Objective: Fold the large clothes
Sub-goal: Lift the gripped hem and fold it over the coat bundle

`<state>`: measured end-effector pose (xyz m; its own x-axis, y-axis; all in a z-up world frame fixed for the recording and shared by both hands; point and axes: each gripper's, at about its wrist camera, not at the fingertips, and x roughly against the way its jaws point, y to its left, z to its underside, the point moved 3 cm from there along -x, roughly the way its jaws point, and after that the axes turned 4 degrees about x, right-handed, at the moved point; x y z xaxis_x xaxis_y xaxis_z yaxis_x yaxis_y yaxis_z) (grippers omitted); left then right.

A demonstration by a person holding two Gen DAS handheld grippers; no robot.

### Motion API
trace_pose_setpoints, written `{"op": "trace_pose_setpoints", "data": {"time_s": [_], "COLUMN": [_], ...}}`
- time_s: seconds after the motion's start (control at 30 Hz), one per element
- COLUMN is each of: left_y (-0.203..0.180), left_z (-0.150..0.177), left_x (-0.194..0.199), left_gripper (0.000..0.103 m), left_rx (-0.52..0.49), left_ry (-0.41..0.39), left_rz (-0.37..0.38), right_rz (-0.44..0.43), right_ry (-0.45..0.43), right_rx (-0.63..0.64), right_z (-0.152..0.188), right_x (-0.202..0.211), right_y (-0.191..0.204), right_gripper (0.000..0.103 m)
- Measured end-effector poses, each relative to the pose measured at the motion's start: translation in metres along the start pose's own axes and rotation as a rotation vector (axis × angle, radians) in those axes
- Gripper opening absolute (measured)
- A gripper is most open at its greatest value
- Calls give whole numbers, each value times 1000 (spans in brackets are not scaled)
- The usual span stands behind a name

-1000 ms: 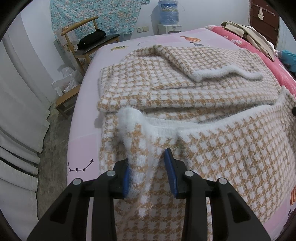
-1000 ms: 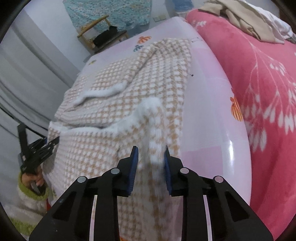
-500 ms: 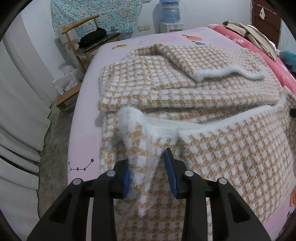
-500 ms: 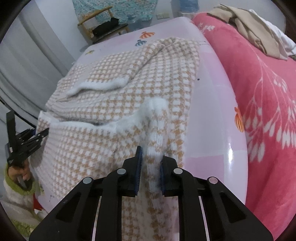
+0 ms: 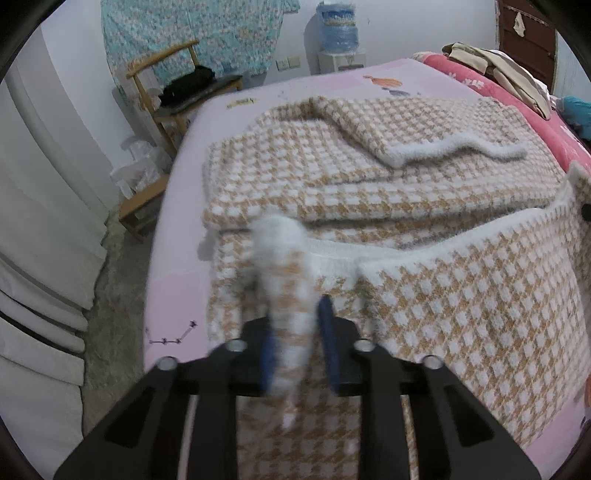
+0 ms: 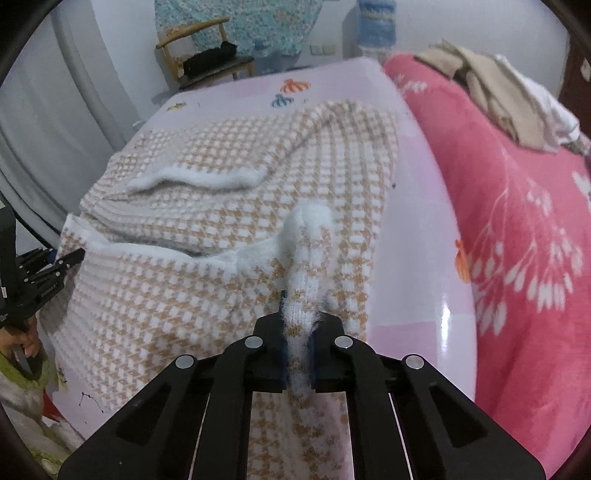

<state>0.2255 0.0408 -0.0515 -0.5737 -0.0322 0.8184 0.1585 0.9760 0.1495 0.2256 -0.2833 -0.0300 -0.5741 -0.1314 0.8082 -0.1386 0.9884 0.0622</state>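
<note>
Houndstooth sweater (image 5: 388, 192) spread on bed (image 5: 177, 280), far part already folded, near hem hanging over bed edge. One hem corner pinched tight in right gripper (image 6: 297, 343), fingers narrow. Left gripper (image 5: 297, 339) closing on other corner, fabric between fingers. Both corners taken, likely so hem can be carried over evenly. Pink sheet underneath, red blanket (image 6: 517, 221) alongside; wooden chair (image 5: 173, 85), water dispenser (image 5: 338, 33) by wall.

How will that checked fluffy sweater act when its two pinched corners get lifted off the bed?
The sweater will probably flop and sag in the middle: it already drapes limply over the bed edge. Its thick knit and fuzzy white trim suggest some weight, little slipperiness. The right gripper pinches one corner; the left gripper is closing on the other.
</note>
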Motion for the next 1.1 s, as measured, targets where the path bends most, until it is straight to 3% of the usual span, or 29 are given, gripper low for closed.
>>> {"op": "trace_pose_setpoints", "data": {"time_s": [0.3, 0.47, 0.6, 0.73, 0.83, 1.03, 1.1], "left_y": [30, 43, 54, 63, 62, 63, 68], "left_z": [-2, -46, -100, -159, -188, -199, -194], "left_x": [95, 128, 121, 77, 21, -81, -101], "left_gripper": [8, 8, 8, 8, 8, 9, 11], "left_rx": [53, 67, 65, 85, 94, 97, 127], "left_ry": [-257, -386, -454, -412, -306, -84, -33], "left_rz": [91, 114, 99, 128, 154, 148, 175], "right_rz": [17, 13, -8, -36, -40, -134, -154], "right_ry": [-233, -348, -418, -405, -334, -132, -75], "right_rx": [-21, 15, 14, -14, -40, -126, -138], "right_z": [-2, -41, -99, -154, -179, -193, -190], "right_x": [94, 121, 118, 80, 32, -71, -96], "right_y": [12, 7, -11, -33, -49, -81, -89], "right_gripper": [5, 5, 5, 5, 5, 6, 13]}}
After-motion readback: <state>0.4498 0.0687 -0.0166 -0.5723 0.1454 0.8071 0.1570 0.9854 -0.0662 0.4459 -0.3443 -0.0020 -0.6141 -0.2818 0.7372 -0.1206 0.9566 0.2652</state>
